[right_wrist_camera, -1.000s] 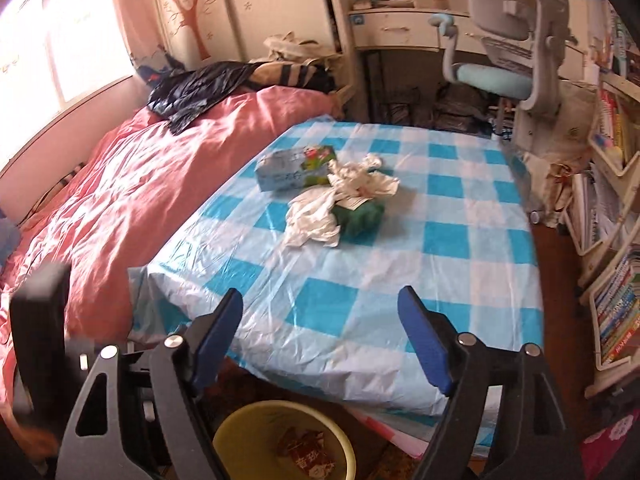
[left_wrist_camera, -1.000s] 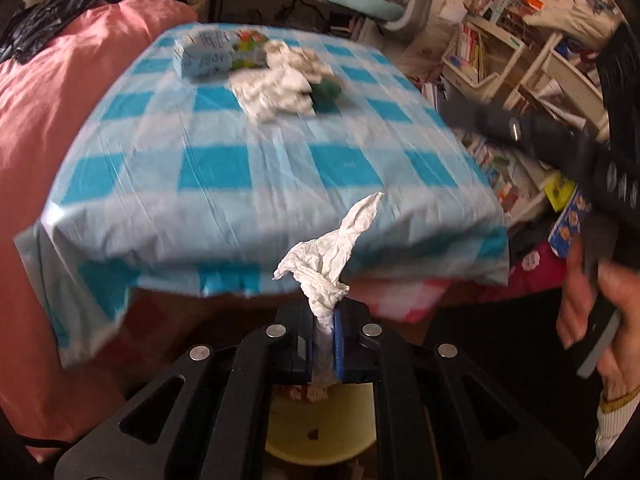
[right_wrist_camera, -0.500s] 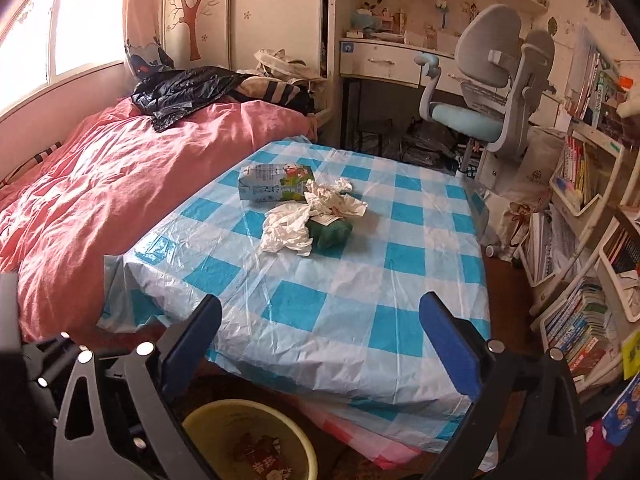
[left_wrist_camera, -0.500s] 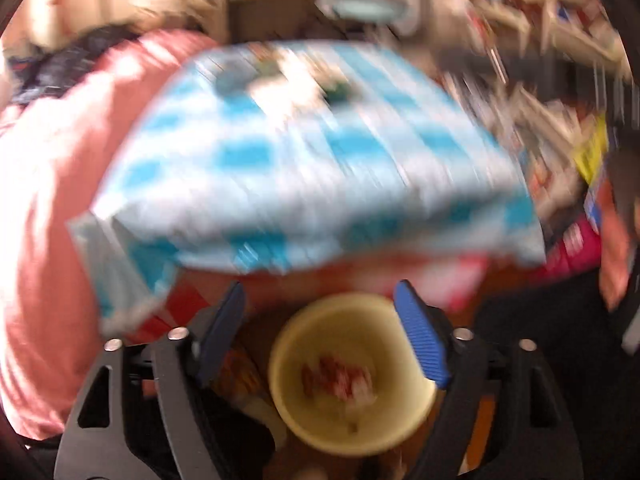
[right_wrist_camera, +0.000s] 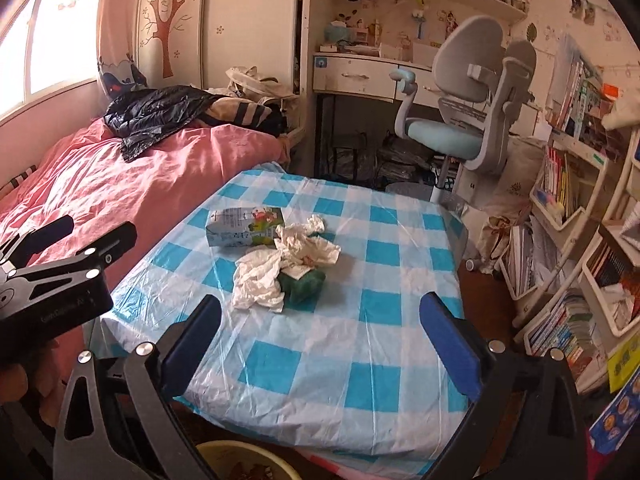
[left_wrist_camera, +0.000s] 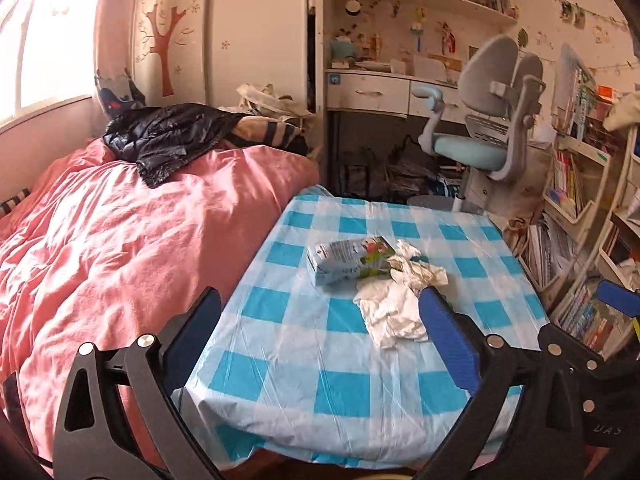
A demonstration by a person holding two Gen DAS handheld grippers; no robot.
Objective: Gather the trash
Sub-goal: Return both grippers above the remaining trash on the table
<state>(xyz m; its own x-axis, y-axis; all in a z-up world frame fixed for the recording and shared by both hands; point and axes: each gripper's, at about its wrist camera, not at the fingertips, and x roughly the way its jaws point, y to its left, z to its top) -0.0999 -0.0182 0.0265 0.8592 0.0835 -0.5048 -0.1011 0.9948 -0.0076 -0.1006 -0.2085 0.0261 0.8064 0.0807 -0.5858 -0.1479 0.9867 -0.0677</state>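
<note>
The bench [right_wrist_camera: 360, 360], under a blue-and-white checked plastic cover, fills the middle of both wrist views, with the pink bed [left_wrist_camera: 120, 240] along its nine o'clock side. What is left to collect sits in one cluster toward the far half of the bench: a drink carton [right_wrist_camera: 244, 226], two crumpled white tissues [right_wrist_camera: 260, 276] and a dark green wad [right_wrist_camera: 302, 286] tucked under them.

From the right gripper [right_wrist_camera: 320, 344] the cluster lies at about eleven o'clock, a little beyond the fingertips. From the left gripper [left_wrist_camera: 320, 344] it lies at about one o'clock, with the nearest tissue [left_wrist_camera: 394, 312] just beside the right-hand blue pad. Both seem about equally near; the left looks marginally closer to that tissue. The carton lies flat with its long axis running roughly nine to three across both views, so a grip across its short side would suit better than one along its length.

Both grippers are released and empty. The left's jaws have just been opening and nothing sits between them now; the right's stand wide apart too.

The yellow bin [right_wrist_camera: 248, 464] shows only as a rim at six o'clock in the right view, cut off by the frame. In the left view the green wad is almost wholly hidden behind tissue and pad.
</note>
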